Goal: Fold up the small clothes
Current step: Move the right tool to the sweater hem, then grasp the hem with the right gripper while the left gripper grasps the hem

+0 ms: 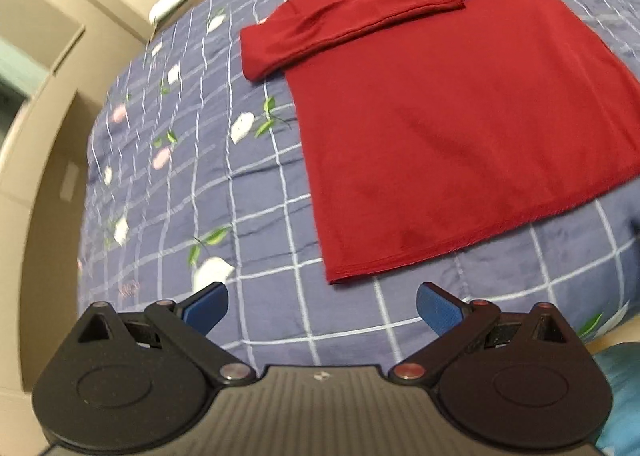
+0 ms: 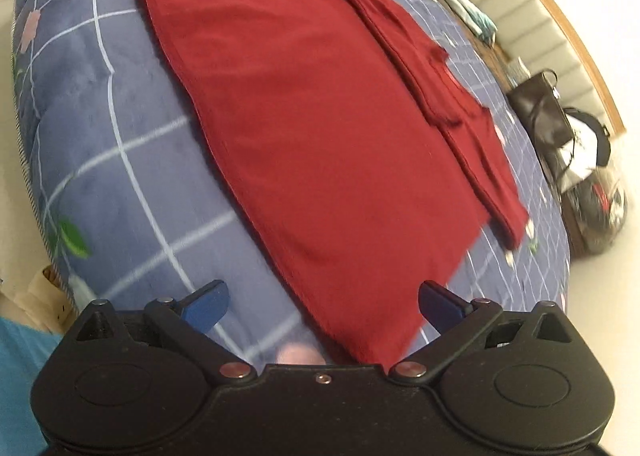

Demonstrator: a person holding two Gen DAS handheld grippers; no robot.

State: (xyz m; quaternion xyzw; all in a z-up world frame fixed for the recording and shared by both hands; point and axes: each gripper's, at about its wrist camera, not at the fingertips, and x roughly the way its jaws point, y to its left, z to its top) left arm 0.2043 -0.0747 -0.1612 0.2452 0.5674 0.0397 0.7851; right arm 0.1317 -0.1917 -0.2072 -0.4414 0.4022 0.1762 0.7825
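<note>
— Where's the shirt right now?

— The red shirt (image 1: 460, 128) lies flat on the blue checked blanket (image 1: 192, 184), front down or up I can't tell, with both sleeves (image 1: 352, 24) folded in across the chest near the collar.

— And your left gripper?

— My left gripper (image 1: 322, 310) hovers over the blanket just near the shirt's hem corner, fingers spread wide, holding nothing.

— The right one?

— My right gripper (image 2: 323, 310) hangs above the shirt's near corner, fingers (image 2: 206, 310) wide apart too, empty. The red cloth runs between them, but I can't tell if they touch it.

— Anything else around?

— A dark handbag (image 2: 540, 112) sits on the far right, beside the bed.
</note>
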